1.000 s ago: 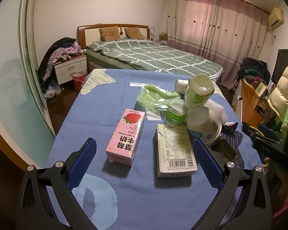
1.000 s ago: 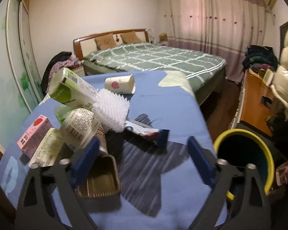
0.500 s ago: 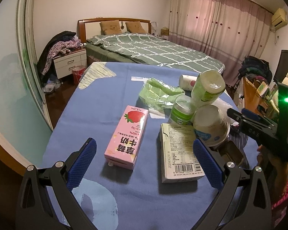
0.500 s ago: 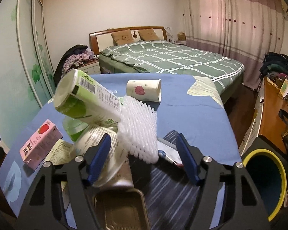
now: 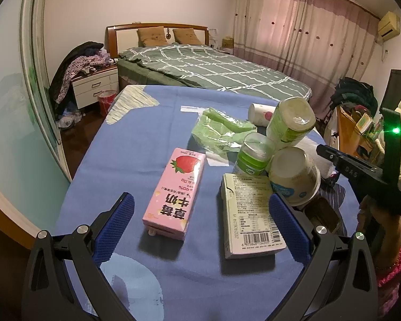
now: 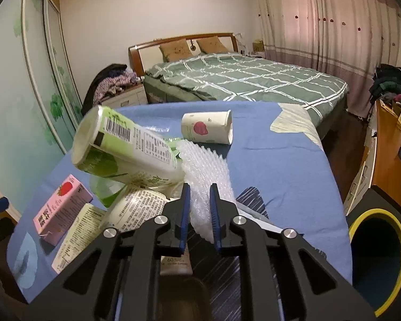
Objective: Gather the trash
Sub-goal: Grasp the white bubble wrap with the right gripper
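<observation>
Trash (image 5: 256, 160) litters blue table (image 5: 136, 139) (bedroom); right tool (image 6: 199, 211) pinches bubble wrap (image 6: 205, 171), left tool (image 5: 200, 224) gapes.

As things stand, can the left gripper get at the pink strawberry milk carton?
Probably yes. The left gripper is open and the pink strawberry milk carton lies flat just ahead between its fingers, with bare cloth on both long sides. The white box lies beside it, apart.

Both grippers, left gripper (image 5: 200, 219) and right gripper (image 6: 200, 211), have black frames, silver screws, blue textured finger pads (image 5: 115, 227); pink knit sleeve (image 5: 393, 275).
</observation>
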{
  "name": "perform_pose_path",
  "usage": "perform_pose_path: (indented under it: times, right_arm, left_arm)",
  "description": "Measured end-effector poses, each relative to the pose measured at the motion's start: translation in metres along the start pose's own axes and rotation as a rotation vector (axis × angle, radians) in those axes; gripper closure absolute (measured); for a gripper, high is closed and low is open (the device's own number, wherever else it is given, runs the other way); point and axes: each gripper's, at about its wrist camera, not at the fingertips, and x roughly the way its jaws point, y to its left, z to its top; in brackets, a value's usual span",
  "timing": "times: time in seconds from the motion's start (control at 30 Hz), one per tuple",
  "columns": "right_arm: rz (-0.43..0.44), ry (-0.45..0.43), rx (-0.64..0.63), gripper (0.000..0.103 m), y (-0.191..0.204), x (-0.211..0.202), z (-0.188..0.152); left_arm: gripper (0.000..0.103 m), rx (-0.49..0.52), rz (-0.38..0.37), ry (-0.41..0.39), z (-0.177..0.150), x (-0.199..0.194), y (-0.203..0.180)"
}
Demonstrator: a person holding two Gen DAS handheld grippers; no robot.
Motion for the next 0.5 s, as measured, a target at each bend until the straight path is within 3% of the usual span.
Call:
perform_pose_path:
  times: [0.3, 0.5]
  right_arm:
    - [0.023, -0.090, 0.049, 0.090, -0.015, -0.039, 0.001]
    - [-0.045, -0.139, 0.098, 0.090, -0.041, -0.065, -0.003]
  left_arm:
    - [0.004, 0.041, -0.030, 0.004, 0.003, 0.004, -0.019]
    - [0.004, 0.070, -0.062, -0.005, 0.008, 0.005, -0.033]
